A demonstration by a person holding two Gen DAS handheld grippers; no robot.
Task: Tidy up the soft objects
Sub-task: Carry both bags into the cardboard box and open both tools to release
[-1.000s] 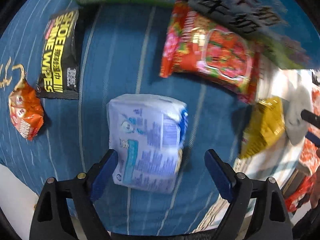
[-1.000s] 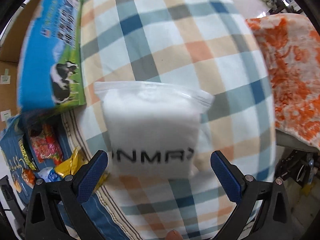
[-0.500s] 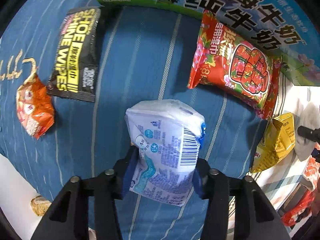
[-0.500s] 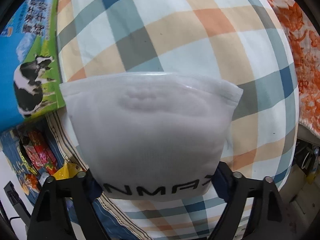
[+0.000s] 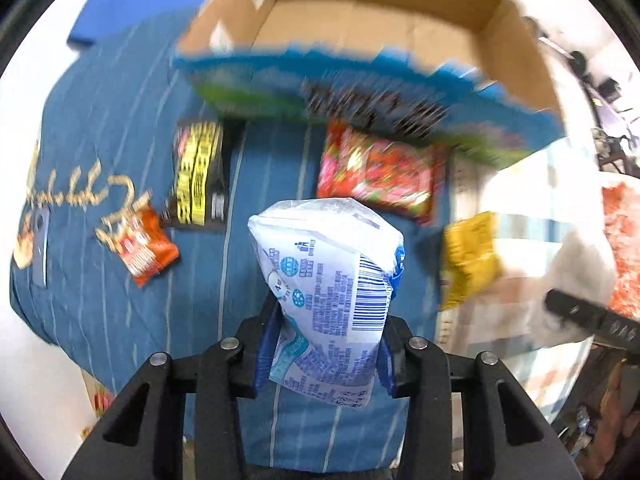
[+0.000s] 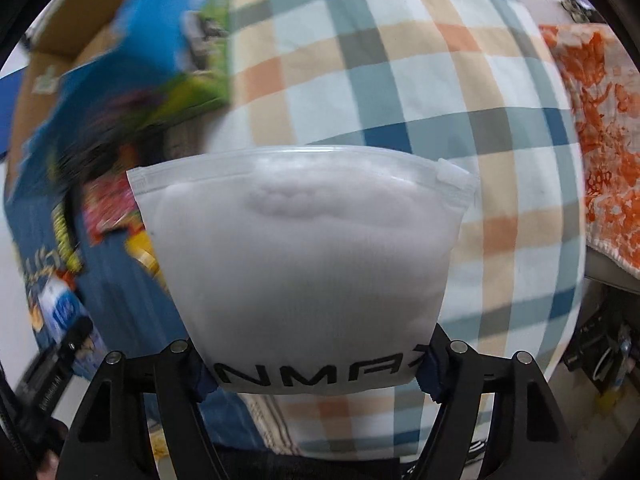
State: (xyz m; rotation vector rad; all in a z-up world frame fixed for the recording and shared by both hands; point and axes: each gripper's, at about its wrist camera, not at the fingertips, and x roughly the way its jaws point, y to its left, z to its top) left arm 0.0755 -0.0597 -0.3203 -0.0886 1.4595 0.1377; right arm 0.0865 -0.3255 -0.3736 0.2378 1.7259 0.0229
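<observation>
A white and blue tissue pack (image 5: pixel 332 280) hangs above the blue striped cloth (image 5: pixel 120 128). My left gripper (image 5: pixel 326 354) is shut on its lower end. In the right wrist view a white zip pouch (image 6: pixel 308 264) with black letters fills the middle, lifted over the plaid cloth (image 6: pixel 360 80). The jaws of my right gripper (image 6: pixel 316 376) are closing, and their pads press on the pouch's lower corners. An open cardboard box (image 5: pixel 380 28) with a blue and green printed side stands at the far end of both cloths.
On the blue cloth lie a black and yellow wipes pack (image 5: pixel 198 176), a red floral packet (image 5: pixel 376 168), a small orange packet (image 5: pixel 142 248) and a yellow packet (image 5: pixel 468 260). An orange patterned cloth (image 6: pixel 600 120) lies to the right of the plaid cloth.
My left gripper shut on the tissue pack and lifted it off the blue cloth toward the box. My right gripper closed on the white pouch and carried it leftward.
</observation>
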